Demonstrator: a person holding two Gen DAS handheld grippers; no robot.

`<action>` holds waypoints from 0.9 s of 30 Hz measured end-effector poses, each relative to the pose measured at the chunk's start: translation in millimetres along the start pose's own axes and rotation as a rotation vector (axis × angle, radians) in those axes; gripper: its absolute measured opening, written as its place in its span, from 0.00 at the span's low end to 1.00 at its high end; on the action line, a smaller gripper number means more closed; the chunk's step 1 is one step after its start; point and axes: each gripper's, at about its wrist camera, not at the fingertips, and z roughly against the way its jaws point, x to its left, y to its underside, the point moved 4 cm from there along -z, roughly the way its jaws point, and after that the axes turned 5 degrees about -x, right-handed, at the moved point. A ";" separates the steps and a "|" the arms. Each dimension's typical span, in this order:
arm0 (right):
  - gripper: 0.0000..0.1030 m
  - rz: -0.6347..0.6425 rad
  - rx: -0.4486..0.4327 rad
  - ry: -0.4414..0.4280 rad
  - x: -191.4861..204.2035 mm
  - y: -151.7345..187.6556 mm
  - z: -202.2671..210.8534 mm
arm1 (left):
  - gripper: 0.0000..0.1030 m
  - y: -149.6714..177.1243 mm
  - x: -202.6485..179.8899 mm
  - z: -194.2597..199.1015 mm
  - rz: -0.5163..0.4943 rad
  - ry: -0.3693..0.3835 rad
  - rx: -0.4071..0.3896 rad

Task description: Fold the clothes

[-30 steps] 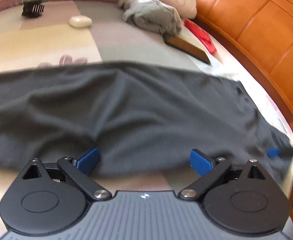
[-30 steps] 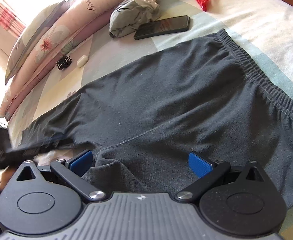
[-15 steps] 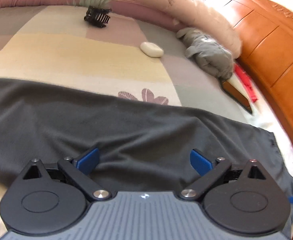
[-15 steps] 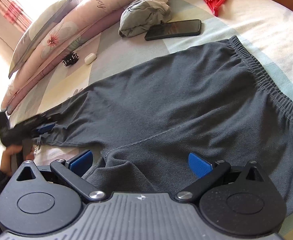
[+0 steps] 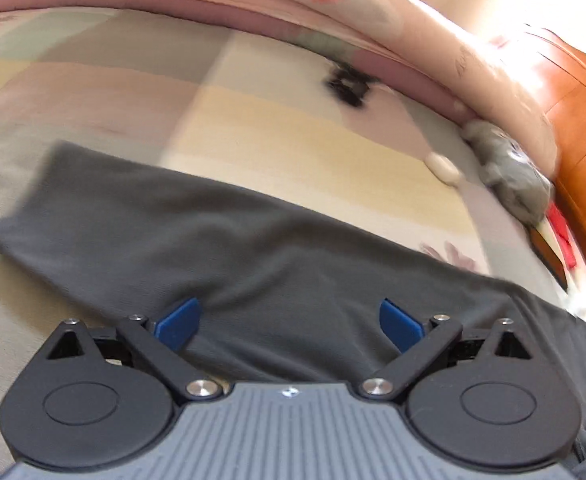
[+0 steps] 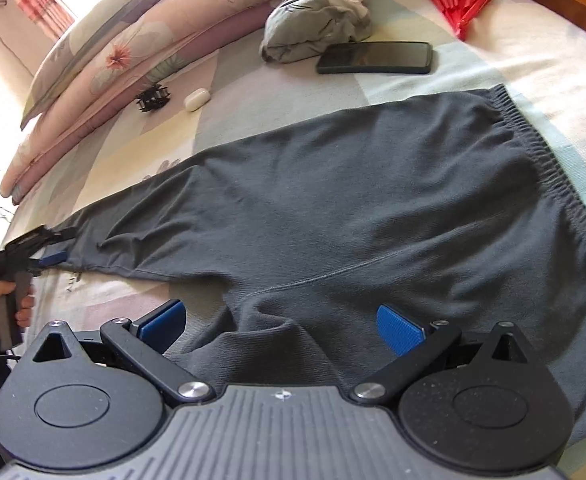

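Dark grey trousers [image 6: 333, 208] lie flat across the bed, with the elastic waistband [image 6: 549, 168] to the right and one leg stretched out to the left. My right gripper [image 6: 281, 324] is open over the bunched crotch fabric, its blue pads either side of a fold. My left gripper [image 5: 289, 320] is open just above the trouser leg [image 5: 213, 248], near the blurred hem end [image 5: 25, 208]. From the right wrist view the left gripper [image 6: 33, 248] sits at the leg's far end, held by a hand [image 6: 9, 304].
Beyond the trousers lie a black phone [image 6: 375, 58], a bundled grey garment [image 6: 317, 20], a red fan [image 6: 457, 4], a black hair clip [image 6: 153, 98] and a white case [image 6: 197, 98]. Folded floral bedding [image 6: 133, 40] lines the far side. An orange wooden headboard [image 5: 581, 128] stands at the right.
My left gripper has travelled left along the trouser leg to its hem end. The right gripper has drawn back slightly over the crotch. Both stay open.
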 end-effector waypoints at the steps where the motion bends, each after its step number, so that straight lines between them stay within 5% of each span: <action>1: 1.00 -0.004 -0.001 0.008 -1.5 -0.1 0.3 | 0.94 -5.2 8.0 2.7 0.009 -0.056 -0.008; 3: 1.00 -0.012 -0.003 0.022 -4.5 -0.4 0.8 | 0.93 -19.7 21.0 8.2 0.028 -0.116 -0.034; 8: 1.00 -0.012 0.006 0.023 -5.9 -1.4 -3.4 | 0.94 -52.8 28.3 -0.4 0.078 -0.092 -0.081; 14: 1.00 -0.003 0.011 0.036 -6.5 -1.0 -4.2 | 0.94 -61.0 35.3 -43.1 -0.007 -0.203 -0.023; 20: 1.00 0.002 0.015 0.048 -7.2 0.4 -2.1 | 0.94 -78.3 50.2 -52.7 0.034 -0.343 -0.048; 27: 1.00 0.023 -0.003 0.060 -5.1 8.6 20.0 | 0.94 -66.6 -6.8 -22.9 -0.145 -0.225 -0.048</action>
